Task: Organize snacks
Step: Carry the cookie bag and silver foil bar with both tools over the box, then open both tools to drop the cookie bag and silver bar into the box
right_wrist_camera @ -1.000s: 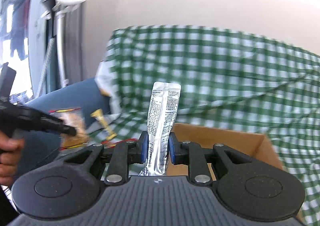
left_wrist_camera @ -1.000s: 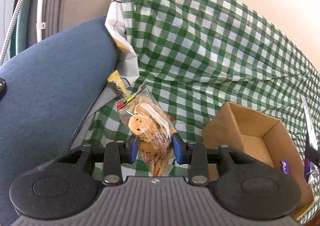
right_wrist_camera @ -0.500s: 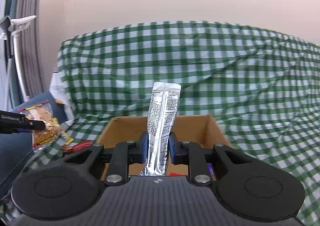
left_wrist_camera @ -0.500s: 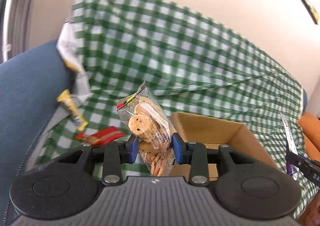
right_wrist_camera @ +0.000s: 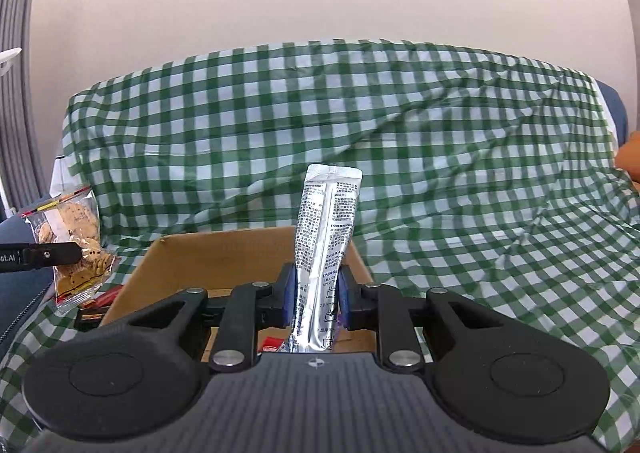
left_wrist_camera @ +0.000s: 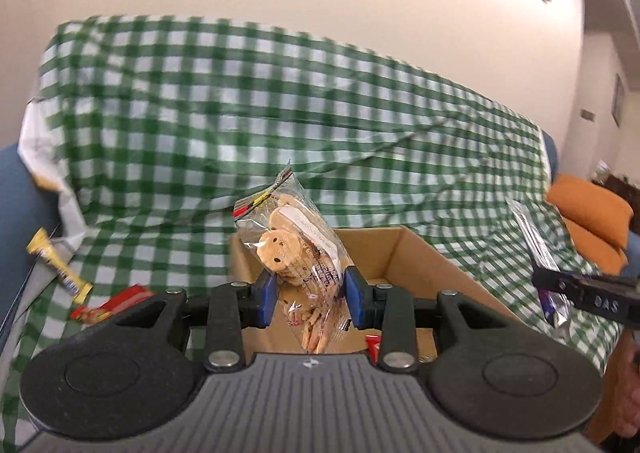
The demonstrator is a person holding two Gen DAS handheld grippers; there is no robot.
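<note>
Left gripper (left_wrist_camera: 310,295) clamps a clear bag of cookies (left_wrist_camera: 294,249), jaws narrow on it, bag standing up over the near-left edge of the cardboard box (left_wrist_camera: 404,253). Right gripper (right_wrist_camera: 316,299) pinches a silver foil packet (right_wrist_camera: 326,249) upright, jaws nearly closed, over the box's near side. Box sits on the green checked cloth (right_wrist_camera: 440,141). Left of the box on the cloth: a yellow wrapper (left_wrist_camera: 58,267) and a red wrapper (left_wrist_camera: 112,303). Orange cushion (left_wrist_camera: 592,217) far right.

I see bright, even daylight; left wrist view motion-blurred on checked cloth (left_wrist_camera: 280,101), fisheye bending frame edges.
</note>
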